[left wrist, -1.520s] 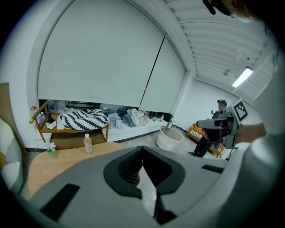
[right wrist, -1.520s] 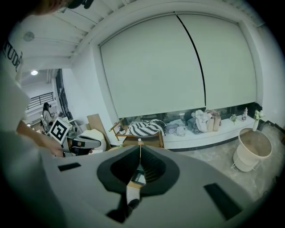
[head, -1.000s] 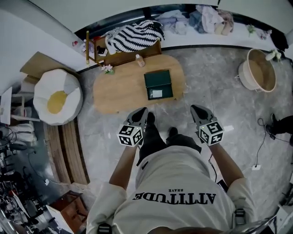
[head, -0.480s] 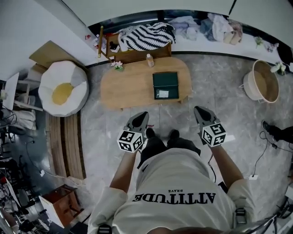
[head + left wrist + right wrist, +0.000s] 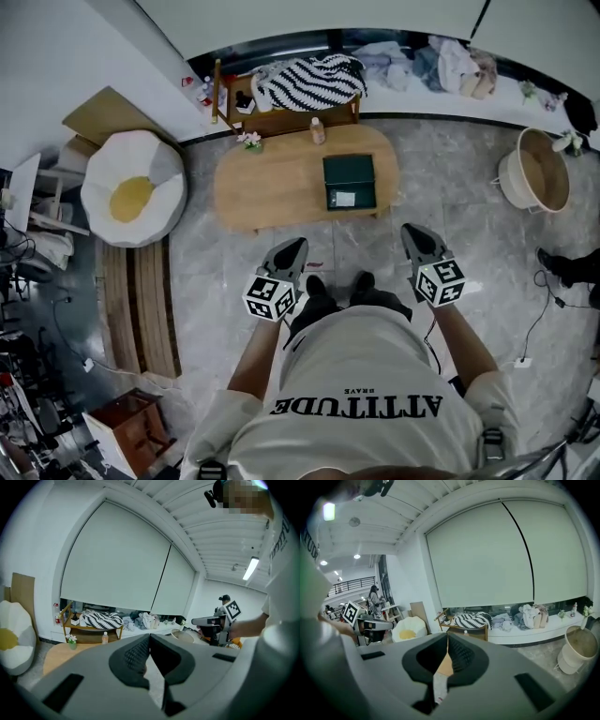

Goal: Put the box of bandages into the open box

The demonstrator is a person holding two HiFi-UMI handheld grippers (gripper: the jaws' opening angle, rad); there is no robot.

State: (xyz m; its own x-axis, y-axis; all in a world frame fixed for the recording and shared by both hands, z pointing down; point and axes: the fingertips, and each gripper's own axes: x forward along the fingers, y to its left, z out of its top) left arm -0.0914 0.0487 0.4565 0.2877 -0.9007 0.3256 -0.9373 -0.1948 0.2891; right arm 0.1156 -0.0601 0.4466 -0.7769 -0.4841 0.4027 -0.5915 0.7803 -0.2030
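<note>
- Pressed together at the tips, with nothing between: the left claw (image 5: 149,638), held in the air over the grey floor (image 5: 450,225) and aimed toward the desk (image 5: 267,192).
- Pressed together too, and empty: the right claw (image 5: 447,638), about level with the other and well apart from it, one on either side of the person's dark shoes (image 5: 316,284).
- Both short of the desk's near edge, touching nothing.
- On the right part of the oval wooden desk, close to its near edge: a dark green box (image 5: 349,182), lying flat.
- On that box's near half: a small pale rectangle (image 5: 346,198), too small to tell whether the box of bandages or a label.
- At the desk's far edge: a small bottle (image 5: 318,131), and to its left a little pot of flowers (image 5: 250,141).
- Behind the desk: a low wooden shelf (image 5: 281,117) with a black-and-white striped cloth (image 5: 309,80) on top.
- Left of the desk, on the floor by the wall: a white cushion with a yellow centre (image 5: 131,192).
- Far right, well apart from the desk: a round pale basket (image 5: 536,171) on the floor.
</note>
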